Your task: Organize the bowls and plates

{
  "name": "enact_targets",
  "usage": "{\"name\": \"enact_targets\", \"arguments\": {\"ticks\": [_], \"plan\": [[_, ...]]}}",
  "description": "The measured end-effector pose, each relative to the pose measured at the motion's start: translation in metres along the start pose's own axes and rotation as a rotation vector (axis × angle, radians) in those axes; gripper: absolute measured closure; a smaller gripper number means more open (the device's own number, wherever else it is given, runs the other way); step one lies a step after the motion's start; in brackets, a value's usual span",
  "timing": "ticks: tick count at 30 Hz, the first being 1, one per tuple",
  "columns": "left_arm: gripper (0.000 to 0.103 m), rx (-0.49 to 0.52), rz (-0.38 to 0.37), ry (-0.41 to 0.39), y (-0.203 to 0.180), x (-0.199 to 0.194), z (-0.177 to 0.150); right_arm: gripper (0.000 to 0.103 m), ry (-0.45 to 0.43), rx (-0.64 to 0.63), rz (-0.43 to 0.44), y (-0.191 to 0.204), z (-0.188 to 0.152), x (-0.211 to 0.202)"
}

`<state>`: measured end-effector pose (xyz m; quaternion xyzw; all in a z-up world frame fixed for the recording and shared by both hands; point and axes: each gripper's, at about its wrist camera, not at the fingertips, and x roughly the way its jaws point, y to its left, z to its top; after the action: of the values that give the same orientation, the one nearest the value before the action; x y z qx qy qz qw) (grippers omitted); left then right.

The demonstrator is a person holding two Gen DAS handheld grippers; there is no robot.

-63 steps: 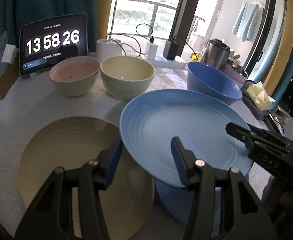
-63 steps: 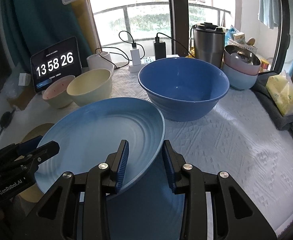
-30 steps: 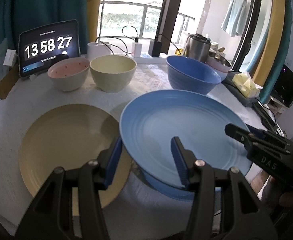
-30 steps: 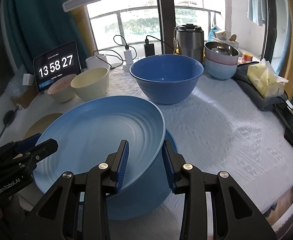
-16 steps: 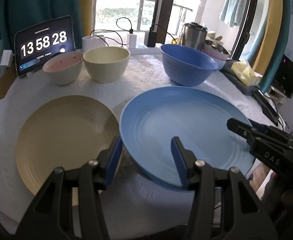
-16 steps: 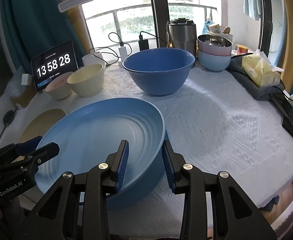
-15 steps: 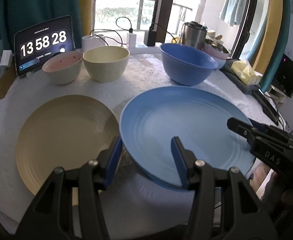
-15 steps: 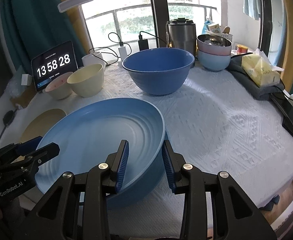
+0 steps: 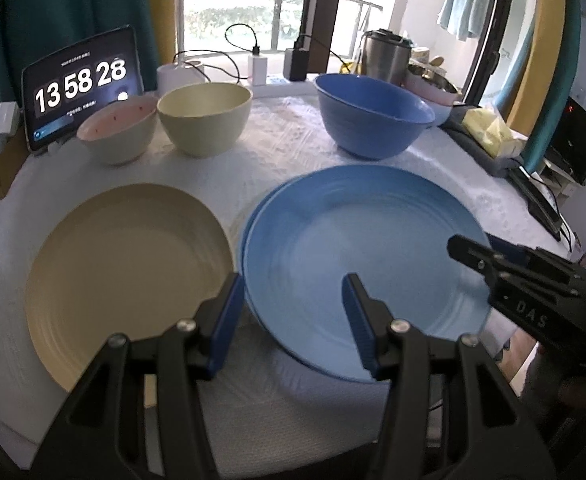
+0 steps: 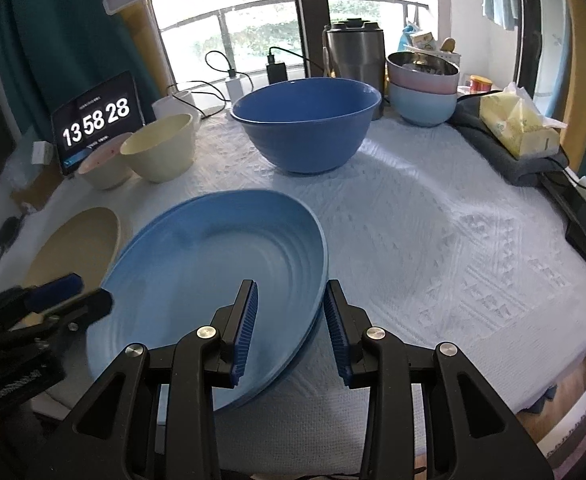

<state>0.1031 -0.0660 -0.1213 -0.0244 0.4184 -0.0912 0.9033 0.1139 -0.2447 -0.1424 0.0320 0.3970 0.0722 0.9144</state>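
Blue plate sits low over the white tablecloth, directly above a second blue plate whose rim shows just beneath it along the left and near edges; whether the two touch cannot be told. Left gripper straddles the upper plate's near-left rim: one blue pad stands outside and below the rim, the other pad over the plate's inner face. A gap shows around the rim, so whether these fingers are pinching the plate or merely bracketing it cannot be told. Right gripper straddles the opposite rim likewise, inner pad above the plate's face, outer pad just outside the edge; the grip here is equally unconfirmed. Yellow plate lies flat just beside the blue pair, apart from it. Pink bowl, cream bowl and large blue bowl stand further back, near the clock tablet
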Motion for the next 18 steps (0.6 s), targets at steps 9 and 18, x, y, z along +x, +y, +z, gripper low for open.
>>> {"name": "enact_targets", "arguments": {"ticks": [9,18], "plan": [[0.05,-0.019,0.001,0.001,0.005,0.0,0.001,0.066,0.051,-0.015,-0.037,0.002,-0.004,0.013],[0.05,-0.03,-0.003,-0.018,0.01,-0.004,0.0,0.051,0.04,-0.04,-0.074,0.006,-0.002,0.012]]}}
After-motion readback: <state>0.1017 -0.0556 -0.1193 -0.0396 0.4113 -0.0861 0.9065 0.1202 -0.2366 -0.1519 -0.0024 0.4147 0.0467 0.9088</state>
